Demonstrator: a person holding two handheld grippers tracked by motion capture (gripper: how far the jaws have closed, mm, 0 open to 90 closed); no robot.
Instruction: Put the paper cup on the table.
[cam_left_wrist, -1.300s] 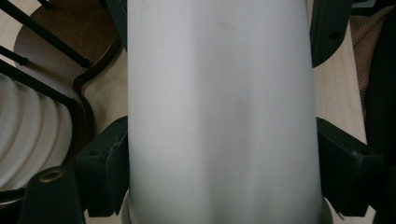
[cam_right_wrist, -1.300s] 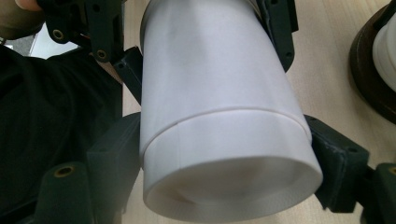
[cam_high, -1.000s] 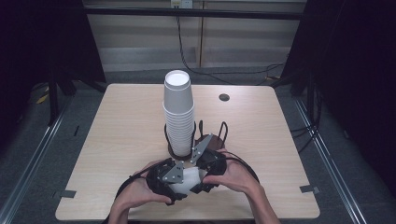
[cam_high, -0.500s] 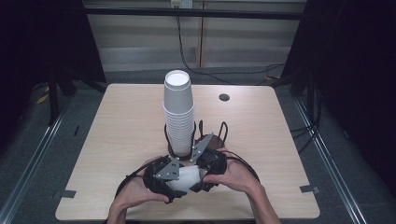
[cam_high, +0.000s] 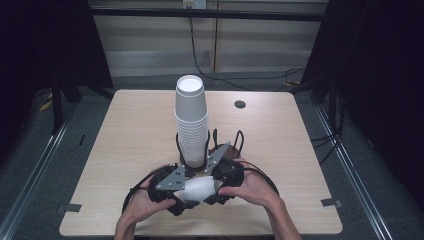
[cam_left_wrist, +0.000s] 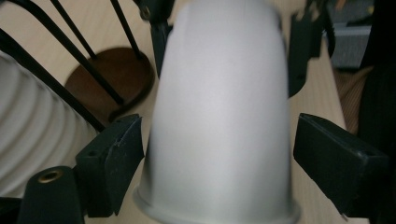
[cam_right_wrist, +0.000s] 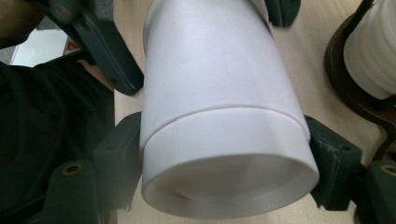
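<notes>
A white paper cup (cam_high: 200, 190) lies on its side between my two grippers near the table's front edge. My left gripper (cam_high: 186, 194) takes it from the left. In the left gripper view the cup (cam_left_wrist: 219, 116) sits between the jaws of the left gripper (cam_left_wrist: 219, 135), which have just been closing and rest against its sides. My right gripper (cam_right_wrist: 224, 154) is shut on the wider end of the cup (cam_right_wrist: 215, 93), where a step line circles the wall. Behind the hands, a tall stack of cups (cam_high: 191, 120) stands upside down in a black wire holder (cam_high: 192, 162).
The wooden table (cam_high: 125, 130) carries a small dark round spot (cam_high: 240, 104) at the back right. The holder's brown base (cam_left_wrist: 112, 74) and wire posts stand close behind the held cup. Black cables loop around both hands. Grey tape marks (cam_high: 331, 202) sit near the front corners.
The left gripper has edged slightly to the left along the cup. The cup, the right gripper and the stack have kept their places.
</notes>
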